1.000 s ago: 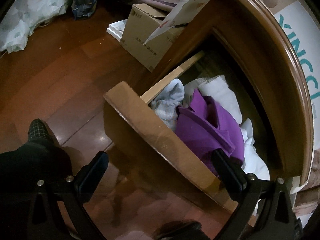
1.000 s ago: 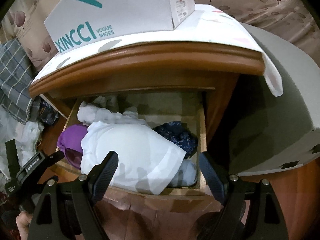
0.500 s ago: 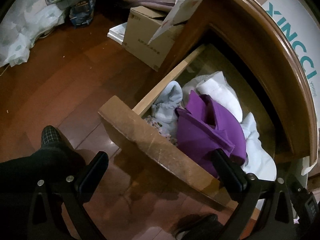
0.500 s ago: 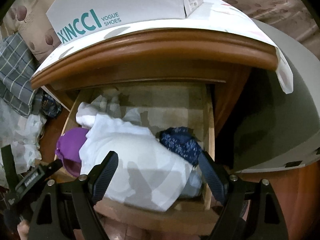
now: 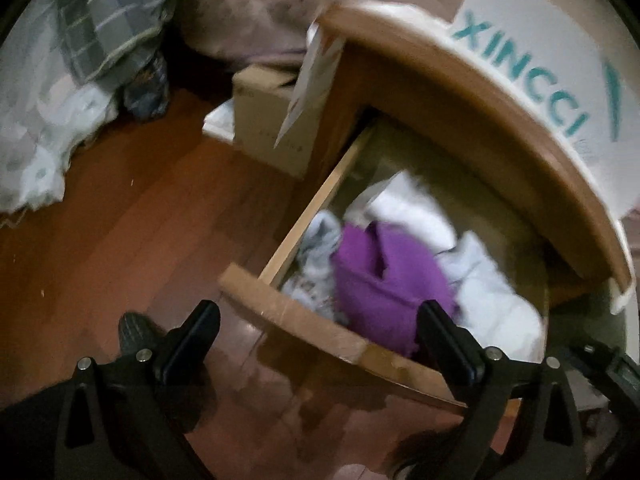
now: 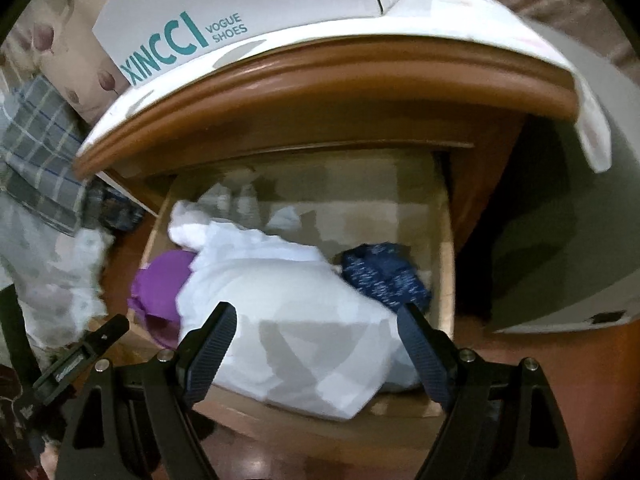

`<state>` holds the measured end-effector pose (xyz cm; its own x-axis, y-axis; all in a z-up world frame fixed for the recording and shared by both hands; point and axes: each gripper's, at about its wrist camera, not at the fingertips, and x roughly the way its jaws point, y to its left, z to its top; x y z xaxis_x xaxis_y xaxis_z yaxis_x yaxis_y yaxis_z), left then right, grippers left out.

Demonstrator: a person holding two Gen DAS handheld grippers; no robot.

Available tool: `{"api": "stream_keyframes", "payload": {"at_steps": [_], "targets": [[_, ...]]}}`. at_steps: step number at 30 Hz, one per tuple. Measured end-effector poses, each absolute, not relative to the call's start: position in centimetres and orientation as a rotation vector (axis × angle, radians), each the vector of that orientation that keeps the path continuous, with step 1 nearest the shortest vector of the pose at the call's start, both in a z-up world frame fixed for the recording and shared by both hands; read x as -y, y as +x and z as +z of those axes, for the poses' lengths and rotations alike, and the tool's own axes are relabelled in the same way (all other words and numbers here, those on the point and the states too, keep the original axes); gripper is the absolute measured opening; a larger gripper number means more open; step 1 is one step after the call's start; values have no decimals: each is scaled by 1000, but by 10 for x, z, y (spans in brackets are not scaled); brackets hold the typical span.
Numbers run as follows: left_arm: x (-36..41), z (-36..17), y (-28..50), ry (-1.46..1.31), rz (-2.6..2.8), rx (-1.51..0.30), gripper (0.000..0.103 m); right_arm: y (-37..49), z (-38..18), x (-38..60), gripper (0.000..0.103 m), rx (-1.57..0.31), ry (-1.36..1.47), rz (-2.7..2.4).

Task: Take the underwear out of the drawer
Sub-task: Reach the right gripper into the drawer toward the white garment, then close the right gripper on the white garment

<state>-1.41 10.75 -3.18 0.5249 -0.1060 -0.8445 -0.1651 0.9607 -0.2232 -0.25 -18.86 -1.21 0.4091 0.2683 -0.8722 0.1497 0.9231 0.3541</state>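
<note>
The wooden drawer [image 5: 316,322] [image 6: 446,264] of a nightstand stands pulled open. In it lie a purple garment [image 5: 384,280] [image 6: 160,280], a large white garment [image 6: 288,312] [image 5: 492,292], a pale grey-blue garment [image 5: 320,236] and a dark blue patterned garment [image 6: 384,274]. My left gripper [image 5: 320,344] is open and empty, over the drawer's front panel at its left corner. My right gripper [image 6: 320,344] is open and empty, just above the white garment at the drawer front. The left gripper's body also shows in the right wrist view [image 6: 80,354].
A white XINCCI shoe box [image 6: 240,12] [image 5: 540,64] sits on the nightstand top [image 6: 320,84]. A cardboard box [image 5: 272,120] stands on the wooden floor [image 5: 140,220] left of the nightstand. Plaid cloth [image 5: 108,20] and white bedding [image 5: 36,140] lie at the far left. A grey panel [image 6: 568,240] is to the right.
The drawer has come further out of the nightstand, showing more of its inside. Both grippers have stayed open. The left view has swung and is blurred.
</note>
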Motion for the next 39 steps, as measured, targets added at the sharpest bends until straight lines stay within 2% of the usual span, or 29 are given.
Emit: {"api": "stream_keyframes", "payload": {"at_steps": [8, 15, 20, 24, 28, 34, 37, 39], "targets": [[-83, 9, 18, -56, -80, -997, 99, 3, -22, 177, 85, -1218, 438, 111], [-84, -5, 47, -90, -149, -1033, 99, 23, -33, 173, 85, -1273, 511, 86], [-96, -20, 51, -150, -168, -1111, 99, 42, -42, 151, 85, -1336, 365, 79], [-100, -17, 51, -138, -160, -1101, 99, 48, -53, 132, 85, -1395, 251, 99], [-101, -16, 50, -147, -180, -1115, 99, 51, -58, 114, 93, -1422, 171, 132], [-106, -19, 52, -176, -180, -1142, 99, 56, -71, 98, 95, -1467, 70, 168], [-108, -20, 53, -178, -176, -1149, 99, 57, -79, 91, 102, -1499, 32, 179], [-109, -22, 53, -187, -174, -1161, 99, 56, -90, 86, 103, -1545, 18, 190]]}}
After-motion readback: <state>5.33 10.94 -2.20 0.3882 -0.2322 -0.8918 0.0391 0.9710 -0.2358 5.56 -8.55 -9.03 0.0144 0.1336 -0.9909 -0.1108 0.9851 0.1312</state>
